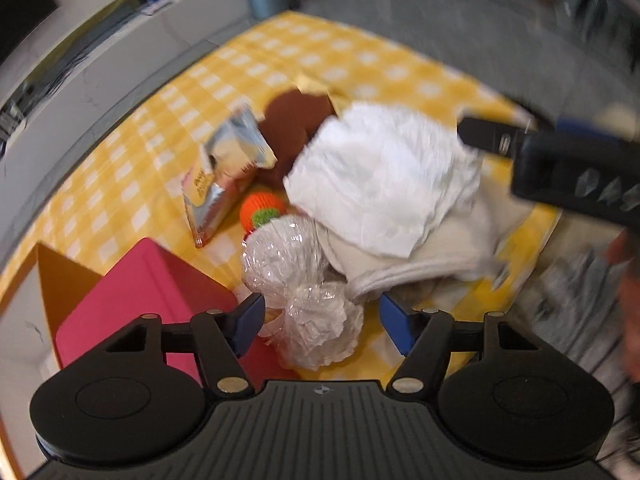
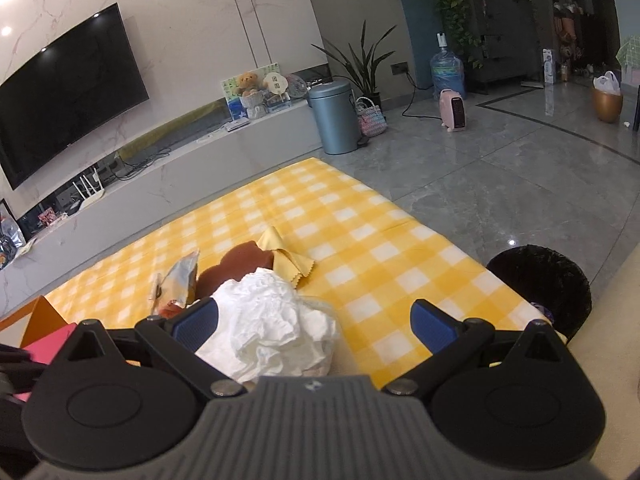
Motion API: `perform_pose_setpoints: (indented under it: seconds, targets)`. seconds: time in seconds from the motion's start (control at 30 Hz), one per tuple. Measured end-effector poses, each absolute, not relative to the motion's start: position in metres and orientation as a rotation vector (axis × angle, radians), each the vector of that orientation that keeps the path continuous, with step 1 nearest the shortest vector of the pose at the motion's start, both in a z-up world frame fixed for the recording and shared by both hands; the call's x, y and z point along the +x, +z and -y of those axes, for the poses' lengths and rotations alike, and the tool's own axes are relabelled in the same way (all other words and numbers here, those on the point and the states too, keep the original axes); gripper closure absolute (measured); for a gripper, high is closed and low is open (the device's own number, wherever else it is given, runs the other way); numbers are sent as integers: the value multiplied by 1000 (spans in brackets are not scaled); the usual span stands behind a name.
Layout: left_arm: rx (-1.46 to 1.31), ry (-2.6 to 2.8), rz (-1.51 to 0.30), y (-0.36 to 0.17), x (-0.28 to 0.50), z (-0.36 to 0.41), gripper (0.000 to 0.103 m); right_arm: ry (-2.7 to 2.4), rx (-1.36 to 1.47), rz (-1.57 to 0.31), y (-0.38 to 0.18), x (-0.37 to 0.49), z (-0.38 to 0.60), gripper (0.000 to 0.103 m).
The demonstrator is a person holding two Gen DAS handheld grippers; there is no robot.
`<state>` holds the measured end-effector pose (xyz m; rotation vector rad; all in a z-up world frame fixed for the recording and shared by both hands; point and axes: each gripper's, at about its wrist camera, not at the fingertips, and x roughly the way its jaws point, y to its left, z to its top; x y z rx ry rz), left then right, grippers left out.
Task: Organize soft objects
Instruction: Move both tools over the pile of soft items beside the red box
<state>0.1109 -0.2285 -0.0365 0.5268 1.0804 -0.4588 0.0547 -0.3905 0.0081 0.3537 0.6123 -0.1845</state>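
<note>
Taking the white cloth (image 1: 380,176) as landmark: left of it a pink box (image 1: 148,292) and a snack bag (image 1: 224,172). The left tongs (image 1: 320,320) stand apart around crinkled plastic wrap (image 1: 308,292), just below the cloth, pads not pressing. Right tongs (image 2: 316,320) gape open above the cloth, empty.

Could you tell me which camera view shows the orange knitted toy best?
The left wrist view: the orange knitted toy lies exposed between the snack packet and the clear plastic bag. The right wrist view hides it.
</note>
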Motion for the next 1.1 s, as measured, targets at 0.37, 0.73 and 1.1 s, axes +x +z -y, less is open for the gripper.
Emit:
perform_pose_setpoints:
  seconds: [0.37,0.73,1.1]
  targets:
    - [767,-387,-1137,-82,129,261,10,-222,409,-526,15,46,403,5]
    - [762,-360,-1221,-85,151,261,32,-187,474,-533,11,46,414,5]
    - [754,-392,-1156,-64,125,263,33,-200,450,-555,9,49,412,5]
